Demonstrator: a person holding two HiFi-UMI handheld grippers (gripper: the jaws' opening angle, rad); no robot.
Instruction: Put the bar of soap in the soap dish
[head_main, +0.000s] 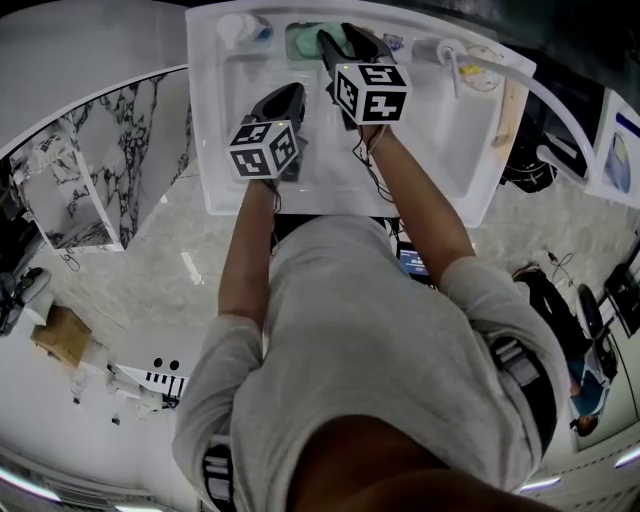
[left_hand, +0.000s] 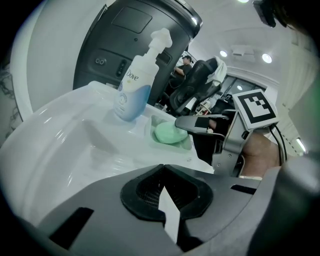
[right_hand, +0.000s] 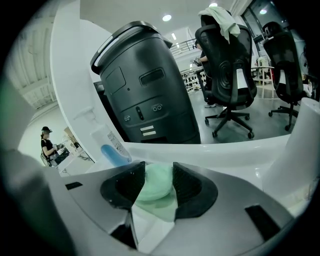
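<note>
The pale green bar of soap (left_hand: 168, 133) rests in the light green soap dish (left_hand: 186, 145) on the back ledge of the white sink (head_main: 470, 150). My right gripper (head_main: 336, 46) reaches over the dish from the front. In the right gripper view the soap (right_hand: 156, 181) fills the narrow gap between the two pads, which are shut on its sides. My left gripper (head_main: 285, 100) hangs over the basin to the left, its jaws shut with nothing in them.
A Dove pump bottle (left_hand: 134, 87) stands on the ledge just left of the dish. The tap (head_main: 455, 55) is to the right of it. Behind the sink rise a big black bin (right_hand: 145, 85) and office chairs (right_hand: 227, 60).
</note>
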